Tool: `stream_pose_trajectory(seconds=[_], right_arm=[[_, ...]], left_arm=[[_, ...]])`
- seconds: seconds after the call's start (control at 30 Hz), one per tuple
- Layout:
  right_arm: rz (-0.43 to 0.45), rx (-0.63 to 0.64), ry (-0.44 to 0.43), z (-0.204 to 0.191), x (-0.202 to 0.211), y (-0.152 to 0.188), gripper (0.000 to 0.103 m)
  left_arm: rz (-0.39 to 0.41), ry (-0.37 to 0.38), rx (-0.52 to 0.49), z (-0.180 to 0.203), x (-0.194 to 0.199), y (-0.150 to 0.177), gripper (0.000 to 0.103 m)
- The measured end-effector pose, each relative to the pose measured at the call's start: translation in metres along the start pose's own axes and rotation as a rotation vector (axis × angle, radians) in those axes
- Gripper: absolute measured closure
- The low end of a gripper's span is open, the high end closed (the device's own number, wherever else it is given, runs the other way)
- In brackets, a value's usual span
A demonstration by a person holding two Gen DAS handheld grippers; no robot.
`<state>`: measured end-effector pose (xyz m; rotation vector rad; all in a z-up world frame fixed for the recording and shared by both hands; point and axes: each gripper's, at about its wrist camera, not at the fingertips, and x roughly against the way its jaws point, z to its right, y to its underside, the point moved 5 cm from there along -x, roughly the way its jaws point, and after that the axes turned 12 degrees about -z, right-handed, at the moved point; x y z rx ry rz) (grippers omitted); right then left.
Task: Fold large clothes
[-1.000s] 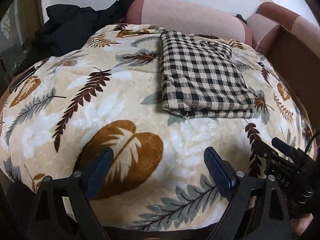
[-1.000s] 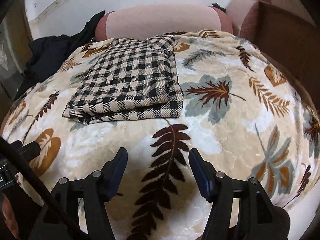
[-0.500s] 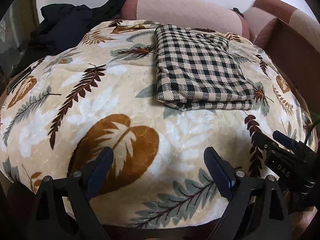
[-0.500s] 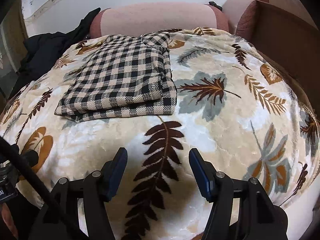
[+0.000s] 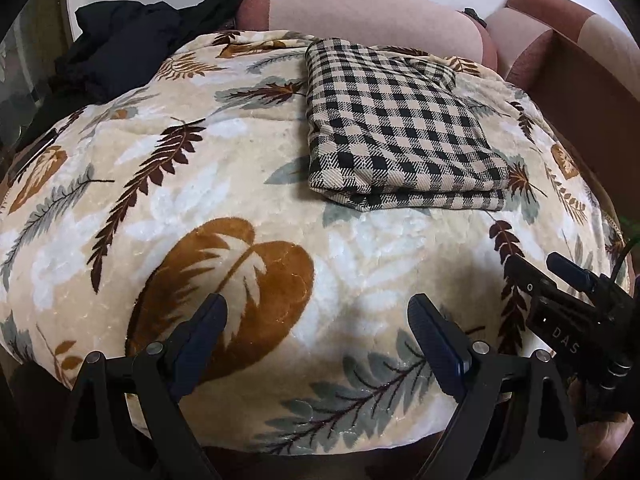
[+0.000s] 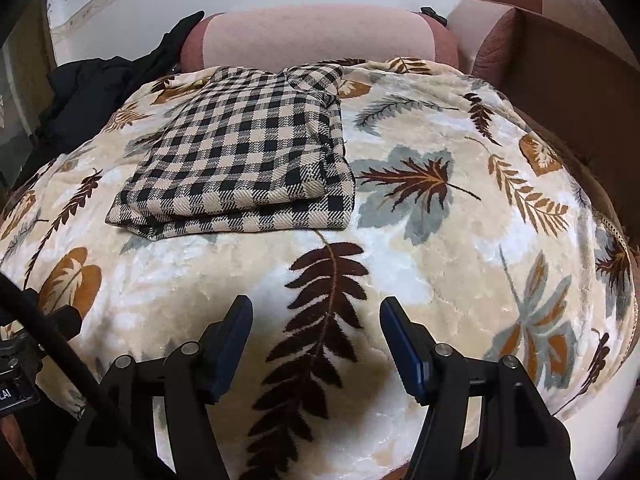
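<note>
Checked cloth, left wrist view: beige-and-black checked garment (image 5: pixel 400 132), folded flat in a rectangle, far and right of centre on the leaf-print blanket (image 5: pixel 240 184).
Left gripper (image 5: pixel 318 326): released, jaws wide, nothing between them; hangs over the near blanket edge, garment well apart, ahead and slightly right.
Other gripper seen here: right gripper (image 5: pixel 560 276), at the near right edge.
Far left: dark clothes pile (image 5: pixel 120 48); pink cushion (image 5: pixel 360 12) behind.
Right wrist view, garment (image 6: pixel 248 160): far and left of centre, same folded stack, two layers at the near edge.
Right gripper (image 6: pixel 316 338): jaws opening, empty, over a brown fern print; garment well apart, ahead-left.
</note>
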<state>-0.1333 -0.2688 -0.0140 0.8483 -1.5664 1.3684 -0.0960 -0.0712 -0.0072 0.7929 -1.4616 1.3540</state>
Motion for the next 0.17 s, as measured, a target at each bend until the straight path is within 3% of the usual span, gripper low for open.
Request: stream_pose_trajectory(seconds=[0.17], right_arm=[[-0.007,0.012,-0.004,-0.0031,-0.0017,0.0005,0.032]], left_arm=[[0.006,-0.012,-0.001,-0.0010,0.0005,-0.0002,0.012]])
